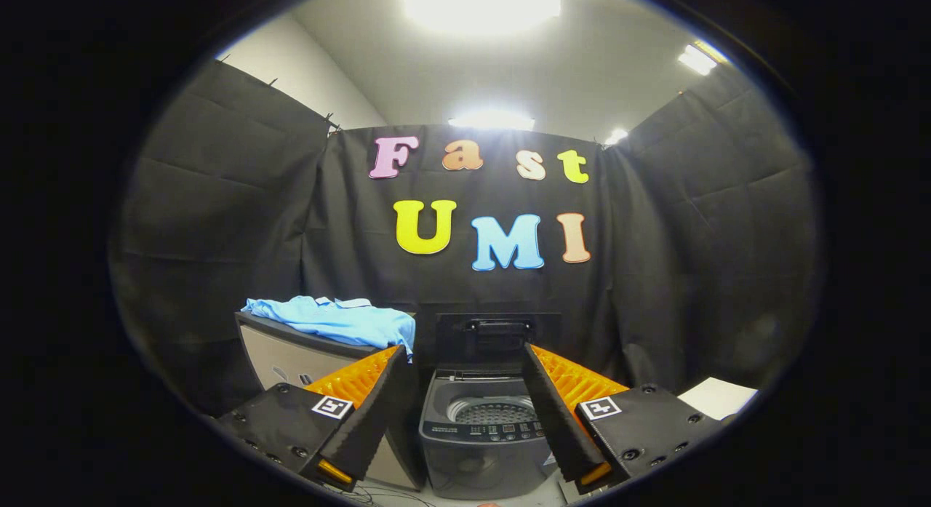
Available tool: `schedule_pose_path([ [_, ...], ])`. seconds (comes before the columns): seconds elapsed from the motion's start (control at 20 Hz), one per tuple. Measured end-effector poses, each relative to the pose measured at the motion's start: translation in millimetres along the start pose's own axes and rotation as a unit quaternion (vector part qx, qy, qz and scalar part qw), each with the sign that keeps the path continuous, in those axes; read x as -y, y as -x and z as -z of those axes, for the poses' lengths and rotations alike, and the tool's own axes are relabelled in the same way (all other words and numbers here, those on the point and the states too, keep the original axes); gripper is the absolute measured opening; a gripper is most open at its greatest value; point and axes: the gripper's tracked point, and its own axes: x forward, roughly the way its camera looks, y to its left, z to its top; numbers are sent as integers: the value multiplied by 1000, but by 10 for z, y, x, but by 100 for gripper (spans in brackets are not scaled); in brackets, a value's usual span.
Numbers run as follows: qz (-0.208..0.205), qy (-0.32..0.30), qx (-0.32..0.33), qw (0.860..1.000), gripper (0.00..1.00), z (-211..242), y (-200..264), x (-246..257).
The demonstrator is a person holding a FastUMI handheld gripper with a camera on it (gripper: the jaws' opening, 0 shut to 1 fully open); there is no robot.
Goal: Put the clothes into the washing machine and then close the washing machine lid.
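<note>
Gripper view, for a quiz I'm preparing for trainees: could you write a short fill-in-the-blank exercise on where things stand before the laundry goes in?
1. The washing machine has its lid standing ____.
2. The blue shirt lies on top of the ____ beside the washing machine.
3. The gripper has its fingers spread ____, with nothing between them.
4. Seen between the fingers, the washing machine's drum looks ____.

Missing words: open; cabinet; open; empty
</note>
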Motion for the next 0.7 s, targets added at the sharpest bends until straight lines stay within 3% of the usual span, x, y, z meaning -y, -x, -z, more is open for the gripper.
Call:
schedule_pose_path([
  [0.3, -32, -34, 3, 999, 97, -232, -402, -214],
  [0.7, -82, -20, -12, 996, 97, -344, -991, -559],
])
